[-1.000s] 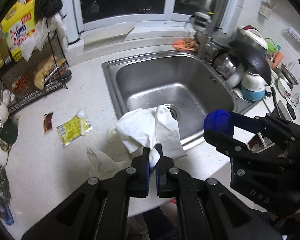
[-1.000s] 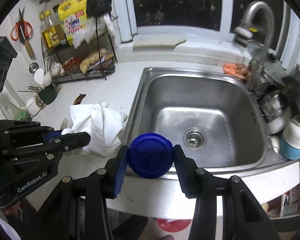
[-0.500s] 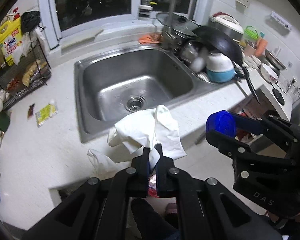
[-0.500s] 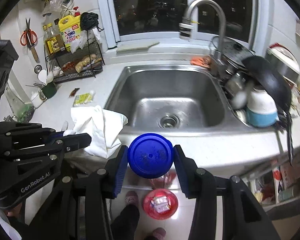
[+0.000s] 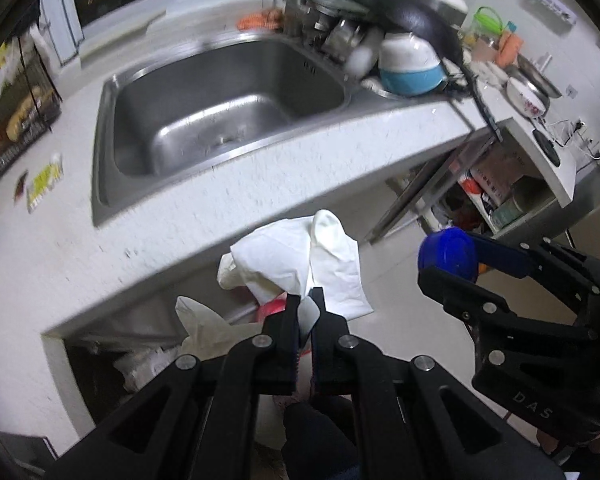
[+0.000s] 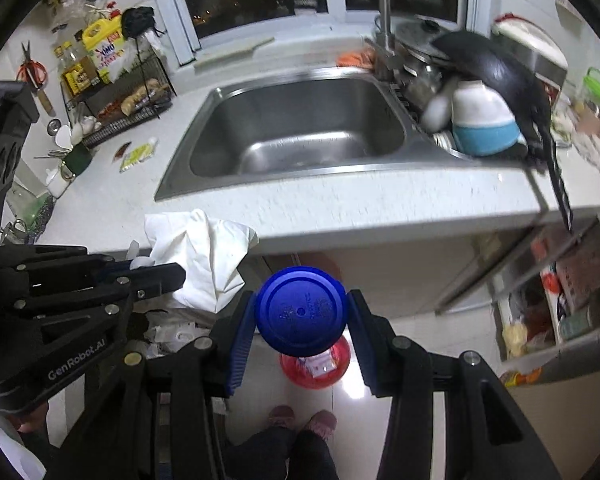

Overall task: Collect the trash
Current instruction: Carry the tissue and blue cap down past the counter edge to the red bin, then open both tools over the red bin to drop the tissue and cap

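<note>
Our left gripper (image 5: 306, 312) clamps the white tissue (image 5: 300, 256), right gripper (image 6: 302, 320) the blue lid (image 6: 300, 310); red bin (image 6: 316, 368) lies directly below the lid.

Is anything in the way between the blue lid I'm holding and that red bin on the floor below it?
Nothing visible blocks it. The right gripper holds the blue lid past the counter edge, with the red bin on the floor below showing only open space between. The white tissue hangs off to the side in the left gripper.

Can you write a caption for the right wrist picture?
Right claw grips a blue lid above the red bin on the floor.
</note>
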Demonstrator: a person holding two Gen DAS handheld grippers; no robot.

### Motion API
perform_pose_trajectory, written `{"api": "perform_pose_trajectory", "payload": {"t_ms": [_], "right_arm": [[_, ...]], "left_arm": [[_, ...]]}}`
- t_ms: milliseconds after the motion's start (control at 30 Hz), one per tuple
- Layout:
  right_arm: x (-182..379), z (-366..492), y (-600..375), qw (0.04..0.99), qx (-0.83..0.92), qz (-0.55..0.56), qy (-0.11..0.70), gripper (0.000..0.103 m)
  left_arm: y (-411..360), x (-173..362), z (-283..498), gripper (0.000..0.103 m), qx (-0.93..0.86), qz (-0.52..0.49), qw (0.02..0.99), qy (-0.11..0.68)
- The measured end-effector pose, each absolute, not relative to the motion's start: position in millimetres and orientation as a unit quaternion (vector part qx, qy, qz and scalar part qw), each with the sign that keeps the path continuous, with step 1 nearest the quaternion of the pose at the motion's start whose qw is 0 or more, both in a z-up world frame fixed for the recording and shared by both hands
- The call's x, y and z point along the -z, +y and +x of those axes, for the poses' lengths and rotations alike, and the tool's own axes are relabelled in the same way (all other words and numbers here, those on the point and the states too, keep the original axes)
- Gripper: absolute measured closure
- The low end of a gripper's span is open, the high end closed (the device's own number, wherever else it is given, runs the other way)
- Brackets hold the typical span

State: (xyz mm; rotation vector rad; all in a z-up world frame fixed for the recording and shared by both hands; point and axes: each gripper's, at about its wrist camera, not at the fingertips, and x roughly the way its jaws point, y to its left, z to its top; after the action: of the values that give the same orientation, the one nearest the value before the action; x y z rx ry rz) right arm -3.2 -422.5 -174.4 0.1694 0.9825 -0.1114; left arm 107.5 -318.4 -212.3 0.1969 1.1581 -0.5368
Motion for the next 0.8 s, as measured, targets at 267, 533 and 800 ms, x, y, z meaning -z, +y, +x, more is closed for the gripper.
{"api": "perform_pose_trajectory", "payload": {"t_ms": [267,533,800], "right_arm": [[242,7,-421,0.858,0.059,0.090,0.502,0.060],[340,22,-432,0.841,0.055,0.088,0.531,0.060],[460,41,-451,0.823,0.049,0.094,0.558,0.060]], "left_arm": [[-320,291,111,0.099,0.267,0.091,0.766,0.578],[-321,404,126,0.099,0.257,0.071,0.746,0.610],[-329,537,143,0.099,0.261,0.059,0.729,0.630]]}}
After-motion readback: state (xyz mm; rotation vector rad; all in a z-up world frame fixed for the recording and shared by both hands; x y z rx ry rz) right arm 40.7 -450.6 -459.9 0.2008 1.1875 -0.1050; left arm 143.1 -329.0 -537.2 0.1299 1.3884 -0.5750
